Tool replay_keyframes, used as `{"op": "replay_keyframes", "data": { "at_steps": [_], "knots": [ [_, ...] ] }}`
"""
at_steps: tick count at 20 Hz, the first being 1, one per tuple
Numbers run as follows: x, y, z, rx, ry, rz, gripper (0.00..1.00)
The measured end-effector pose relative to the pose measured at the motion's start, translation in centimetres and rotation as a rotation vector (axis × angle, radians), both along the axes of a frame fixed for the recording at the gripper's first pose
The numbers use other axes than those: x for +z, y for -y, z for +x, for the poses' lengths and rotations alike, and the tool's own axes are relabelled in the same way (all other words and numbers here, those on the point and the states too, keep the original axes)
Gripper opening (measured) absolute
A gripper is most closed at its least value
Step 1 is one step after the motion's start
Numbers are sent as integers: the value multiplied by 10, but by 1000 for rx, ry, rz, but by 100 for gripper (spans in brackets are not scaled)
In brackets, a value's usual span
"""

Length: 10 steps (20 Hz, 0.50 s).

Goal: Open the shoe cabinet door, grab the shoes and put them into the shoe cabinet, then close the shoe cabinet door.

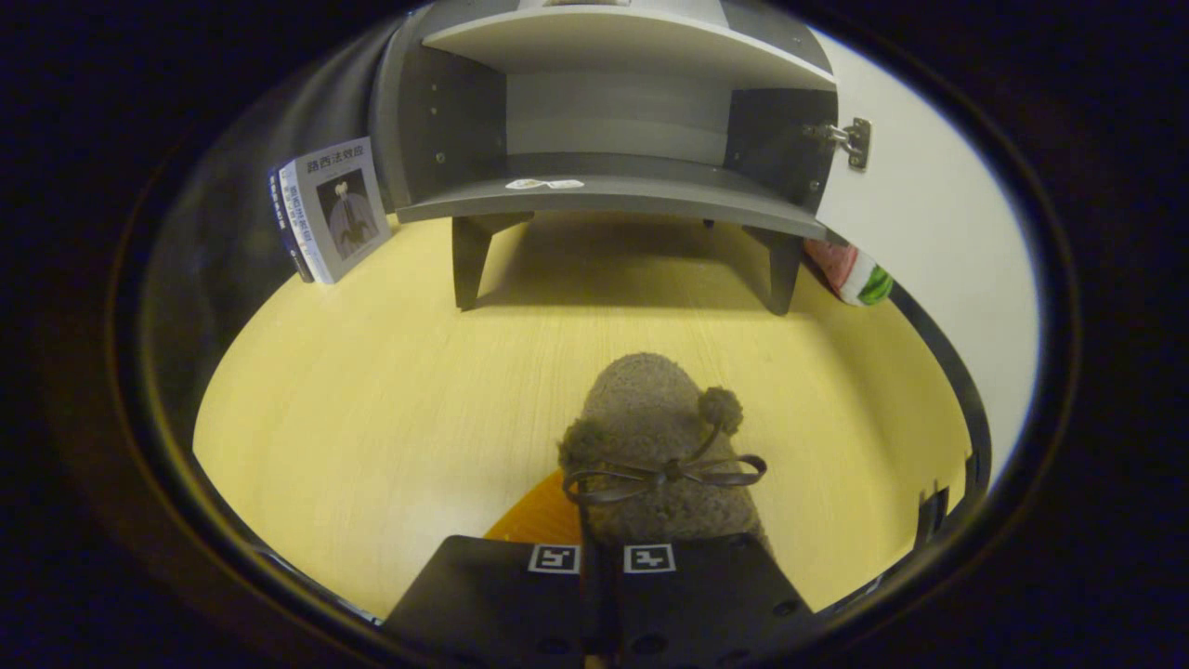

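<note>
The tool [602, 557] is seen with its fingers drawn close together, only a narrow slit left between them, and the rear of the shoe [655, 446] lies right at their tips; whether its edge is actually pinched between both fingers cannot be told, since the contact is hidden. If the hold is only on a thin rim of soft fabric, the shoe could be dropped or could swing and twist while it is carried toward the shoe cabinet [604, 121]. The toe could also be caught on the front lip of the lower shelf if it is brought in too low. The open door [929, 214], hinged on the right, could be knocked by the load. The shoe is a fuzzy grey-brown slipper, decorated with a thin dark bow and two pompoms, its toe pointed toward the cabinet. It is seen above the yellow desk [372, 400], well short of the cabinet, with an orange patch [543, 516] just beside it.
</note>
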State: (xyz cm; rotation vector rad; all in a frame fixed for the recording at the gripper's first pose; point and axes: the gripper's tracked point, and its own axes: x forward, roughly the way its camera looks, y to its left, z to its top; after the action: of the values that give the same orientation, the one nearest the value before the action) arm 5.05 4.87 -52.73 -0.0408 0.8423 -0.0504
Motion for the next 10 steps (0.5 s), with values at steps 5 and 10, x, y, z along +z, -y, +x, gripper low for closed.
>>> {"op": "replay_keyframes", "data": {
  "at_steps": [5, 10],
  "knots": [
    [82, -2, 11, -9, 62, -13, 3],
    [196, 0, 31, -67, 159, -32, 3]
  ]
}}
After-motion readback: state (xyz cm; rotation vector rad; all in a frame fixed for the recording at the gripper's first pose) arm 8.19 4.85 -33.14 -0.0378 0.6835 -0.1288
